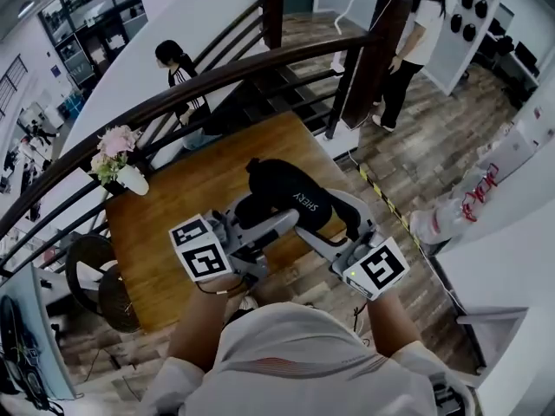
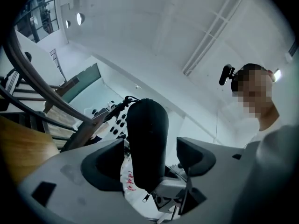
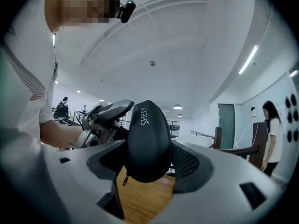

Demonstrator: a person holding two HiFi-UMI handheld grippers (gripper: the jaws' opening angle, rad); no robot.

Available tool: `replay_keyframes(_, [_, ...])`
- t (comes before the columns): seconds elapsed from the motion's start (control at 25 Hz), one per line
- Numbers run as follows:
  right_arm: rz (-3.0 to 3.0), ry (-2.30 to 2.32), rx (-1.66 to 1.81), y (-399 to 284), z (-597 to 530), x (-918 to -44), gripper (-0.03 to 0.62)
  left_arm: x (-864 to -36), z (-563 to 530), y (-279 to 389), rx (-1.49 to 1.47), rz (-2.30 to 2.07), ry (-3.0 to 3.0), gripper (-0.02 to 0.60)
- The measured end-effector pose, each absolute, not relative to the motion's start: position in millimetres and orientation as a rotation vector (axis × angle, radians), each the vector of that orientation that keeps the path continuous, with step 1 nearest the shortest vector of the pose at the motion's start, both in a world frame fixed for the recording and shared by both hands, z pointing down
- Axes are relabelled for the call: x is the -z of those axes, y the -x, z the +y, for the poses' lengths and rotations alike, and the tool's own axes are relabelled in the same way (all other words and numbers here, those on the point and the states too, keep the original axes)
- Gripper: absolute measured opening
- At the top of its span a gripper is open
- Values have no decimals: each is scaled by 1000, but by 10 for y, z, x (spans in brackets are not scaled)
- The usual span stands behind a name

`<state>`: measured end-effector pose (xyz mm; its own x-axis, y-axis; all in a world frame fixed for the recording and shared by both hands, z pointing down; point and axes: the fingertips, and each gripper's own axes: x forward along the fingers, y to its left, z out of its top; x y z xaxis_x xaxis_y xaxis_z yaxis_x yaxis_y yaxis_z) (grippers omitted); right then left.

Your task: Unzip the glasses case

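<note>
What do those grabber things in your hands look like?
Both the left gripper and the right gripper are pale grey, with two broad jaws lined by dark pads. Each carries a white cube with black square markers. The sleeves are white.

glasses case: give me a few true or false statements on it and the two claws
1. The case is black with white lettering. True.
2. The case lies flat on the table. False: it is held up in the air above the wood.
3. The right claw grips the case, a pad pressing on each side. True.
4. The left claw is clamped on the case. False: its jaws stand apart, with a gap on each side of the case between them.
5. Flowers stand at a corner of the table. True.
</note>
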<state>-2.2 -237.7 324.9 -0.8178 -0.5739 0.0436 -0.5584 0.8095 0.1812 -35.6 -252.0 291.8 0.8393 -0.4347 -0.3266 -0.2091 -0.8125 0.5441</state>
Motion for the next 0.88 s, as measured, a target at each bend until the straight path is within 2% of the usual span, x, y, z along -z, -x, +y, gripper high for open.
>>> replay_keyframes(0.32, [-2840, -762, 404, 276, -2233, -3316, 350, -2906, -2595, 339, 609, -478, -2502, 314])
replay_keyframes(0.36, [-2828, -758, 402, 291, -2244, -3328, 353, -2918, -2604, 352, 611, -478, -2493, 267])
replay_keyframes(0.68, [-2842, -873, 266, 170, -2362, -3399, 362, -2877, -2825, 641, 754, -592, -2375, 262])
replay_keyframes(0.8, [-2831, -855, 95, 130, -2359, -3601, 326, -2815, -2889, 762, 799, -622, -2360, 261])
replay_keyframes(0.88, [-2852, -837, -13, 166, -2354, -3679, 266, -2796, -2913, 791, 806, -637, -2364, 261])
